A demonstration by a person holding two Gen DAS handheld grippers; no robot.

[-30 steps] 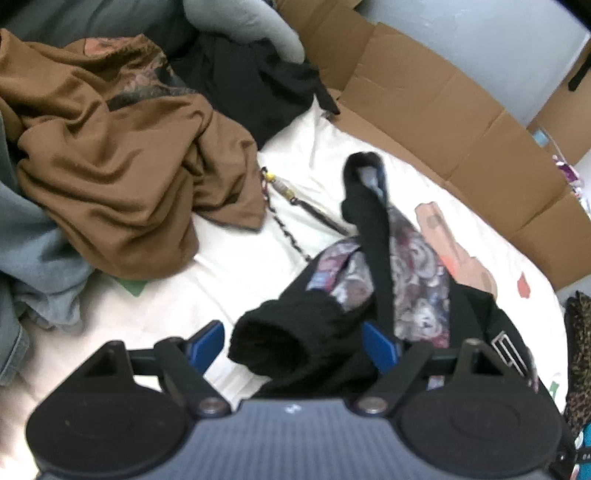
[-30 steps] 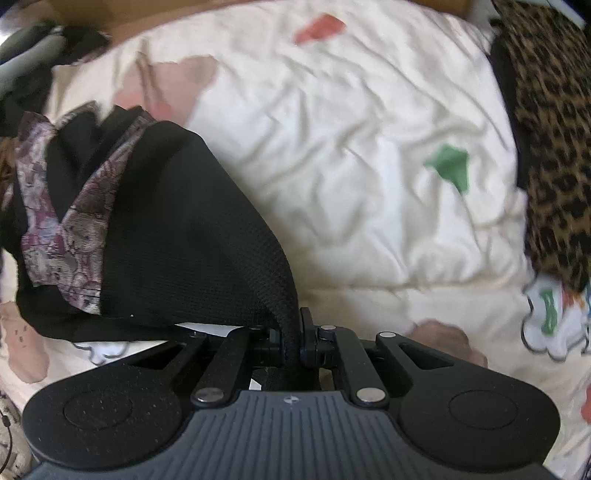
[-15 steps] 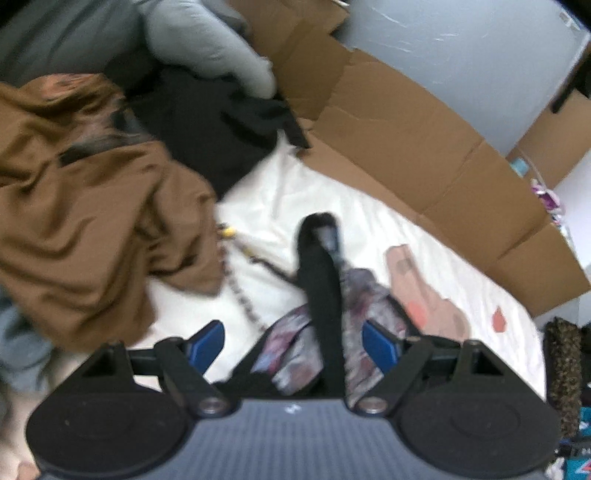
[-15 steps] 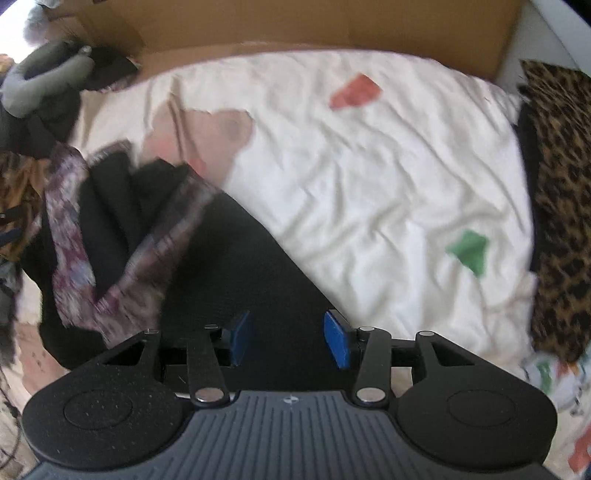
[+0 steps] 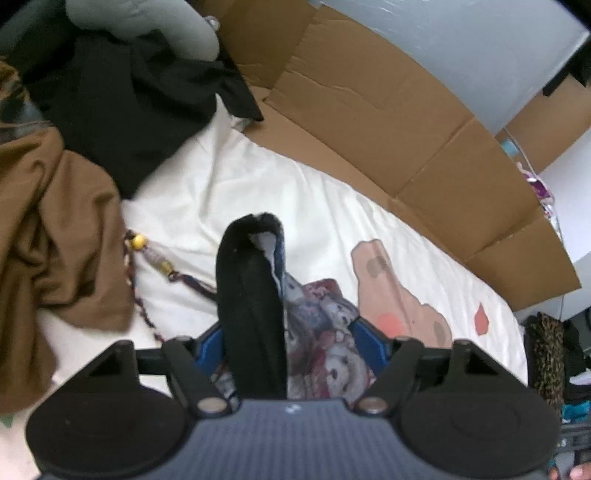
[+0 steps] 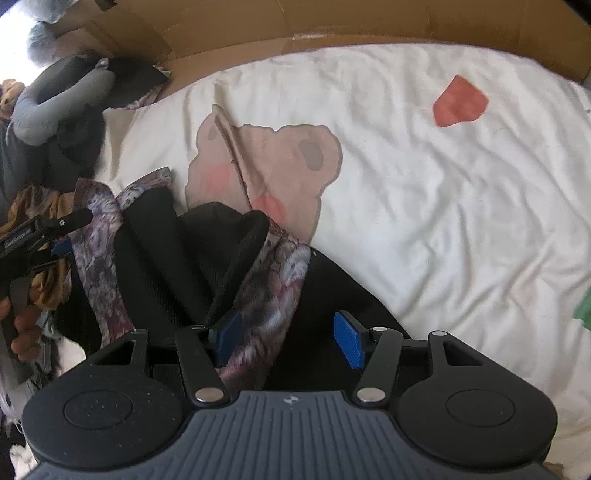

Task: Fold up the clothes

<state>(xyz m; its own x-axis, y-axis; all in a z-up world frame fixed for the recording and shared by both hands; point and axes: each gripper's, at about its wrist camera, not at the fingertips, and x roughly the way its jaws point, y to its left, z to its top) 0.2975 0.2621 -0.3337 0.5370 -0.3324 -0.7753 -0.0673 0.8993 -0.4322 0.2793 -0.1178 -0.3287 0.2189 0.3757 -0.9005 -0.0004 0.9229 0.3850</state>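
A black jacket [image 6: 177,266] with a floral patterned lining [image 6: 273,291] lies bunched on the cream bedsheet [image 6: 424,206]. My right gripper [image 6: 288,338] is open just above it, with lining between the blue pads. In the left wrist view a black sleeve or hood part [image 5: 251,302] of the jacket stands up between the fingers of my left gripper [image 5: 288,343], which is open, with the patterned lining [image 5: 325,332] beside it. The left gripper also shows at the left edge of the right wrist view [image 6: 40,240].
A brown garment [image 5: 48,236] and a black one [image 5: 122,103] are piled at the left, with a grey pillow [image 5: 140,26] behind. A beaded cord [image 5: 147,266] lies on the sheet. Cardboard [image 5: 388,122] walls the far side. Leopard-print fabric [image 5: 543,354] lies right.
My right gripper has opened and let go of the black jacket, then drawn back over it. My left gripper has moved forward over the jacket, staying open.
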